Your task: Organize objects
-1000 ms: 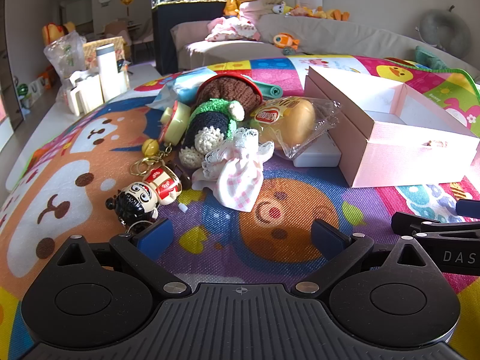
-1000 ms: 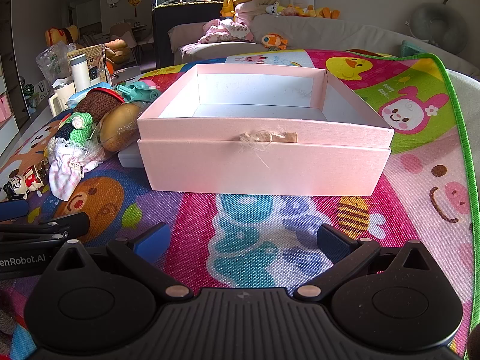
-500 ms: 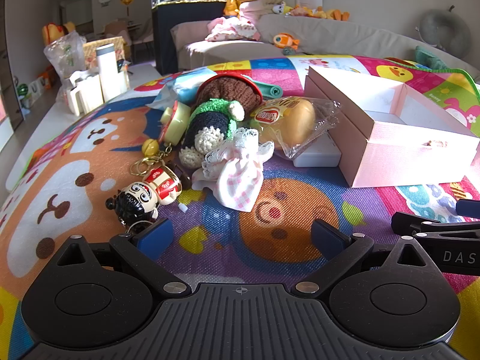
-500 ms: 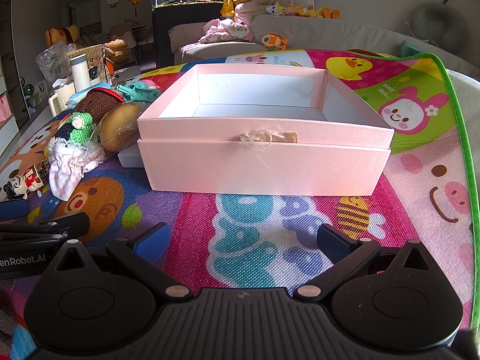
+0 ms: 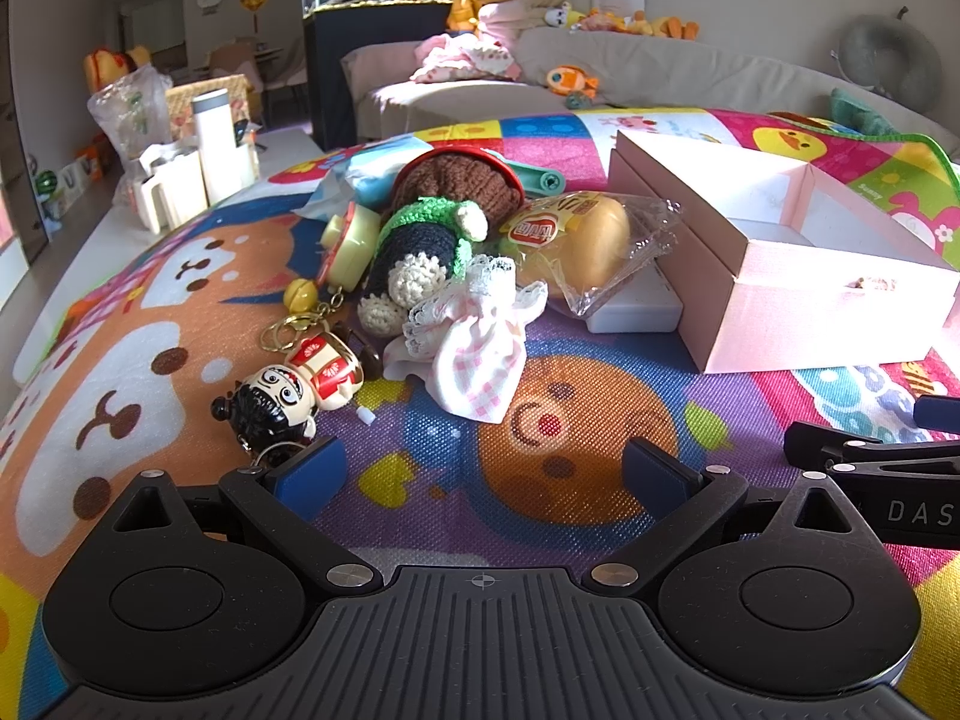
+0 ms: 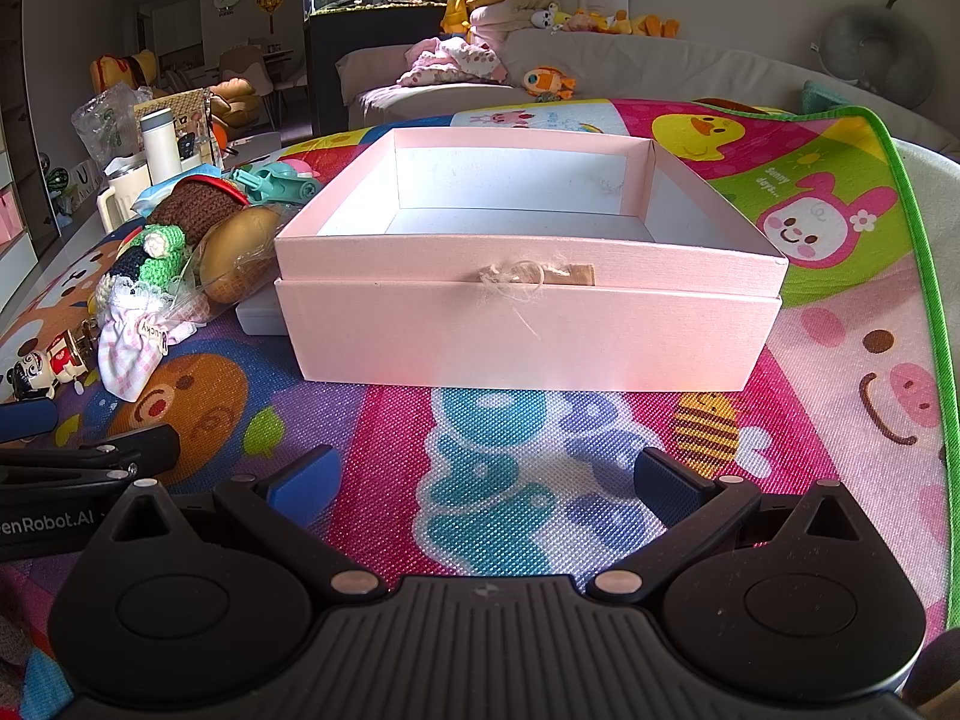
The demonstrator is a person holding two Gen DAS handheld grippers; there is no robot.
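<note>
The left tool (image 5: 480, 471) rests low over the play mat (image 5: 588, 438), spread wide with nothing between its blue pads. Just ahead to its left lies a figurine keychain (image 5: 288, 387), then a pink checked cloth (image 5: 480, 354), a crocheted doll (image 5: 432, 240) and a bagged bread roll (image 5: 588, 240) piled together, touching. The right tool (image 6: 483, 480) is likewise wide and empty, facing the open pink box (image 6: 528, 324), which sits on the mat just right of the pile. A sofa (image 6: 660, 69) stands beyond.
</note>
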